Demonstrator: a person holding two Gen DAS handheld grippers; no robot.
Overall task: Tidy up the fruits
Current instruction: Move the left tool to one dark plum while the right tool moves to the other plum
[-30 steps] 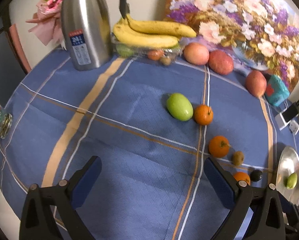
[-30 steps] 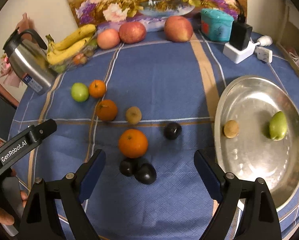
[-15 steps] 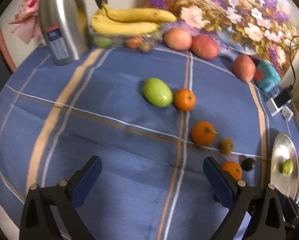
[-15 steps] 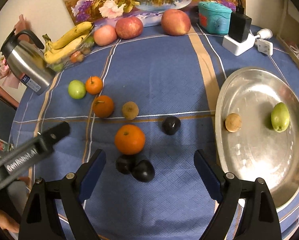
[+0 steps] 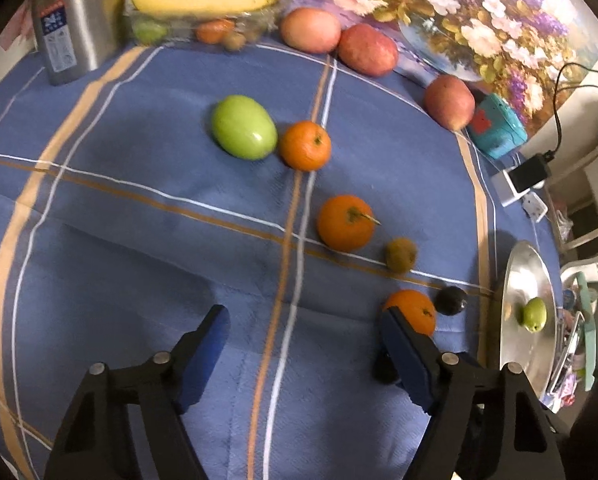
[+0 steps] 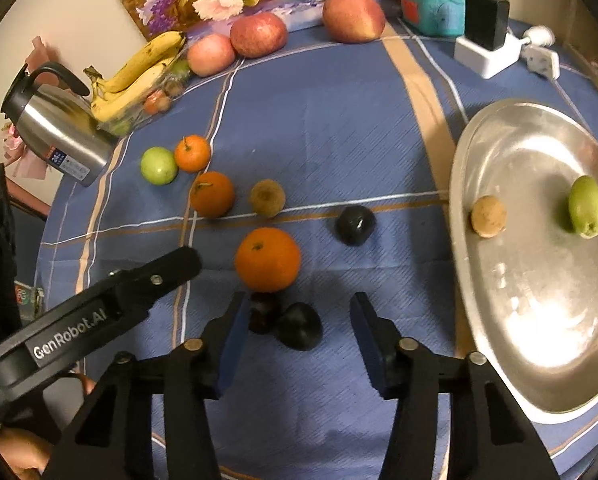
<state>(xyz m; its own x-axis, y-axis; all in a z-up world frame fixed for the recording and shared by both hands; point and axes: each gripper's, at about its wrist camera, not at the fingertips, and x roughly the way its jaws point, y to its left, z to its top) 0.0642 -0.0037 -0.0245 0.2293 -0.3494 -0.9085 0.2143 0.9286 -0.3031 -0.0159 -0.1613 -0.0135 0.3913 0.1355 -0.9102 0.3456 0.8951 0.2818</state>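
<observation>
Left wrist view: the left tongs (image 5: 301, 344) are closing over bare blue plaid cloth on the bench (image 5: 139, 240), with nothing between the blue pads (image 5: 209, 336). Beyond them lie a large green oval fruit (image 5: 244, 132), touching a small orange mandarin (image 5: 305, 145), then a second mandarin with a stem (image 5: 346, 222), a brown round fruit (image 5: 401, 255), a large orange (image 5: 413, 312) partly behind the right-hand finger, and a dark plum (image 5: 451, 300). A steel oval tray (image 5: 517, 276) holds a small green fruit (image 5: 534, 314). Right wrist view: the right tongs (image 6: 297, 326) are closing around two dark plums (image 6: 299, 326) lying side by side; the pads (image 6: 235, 330) do not yet press them. The large orange (image 6: 267, 259) lies just beyond. The steel oval tray (image 6: 499, 320) to the right holds a tan round fruit (image 6: 488, 216) and the small green fruit (image 6: 586, 206), well apart.
</observation>
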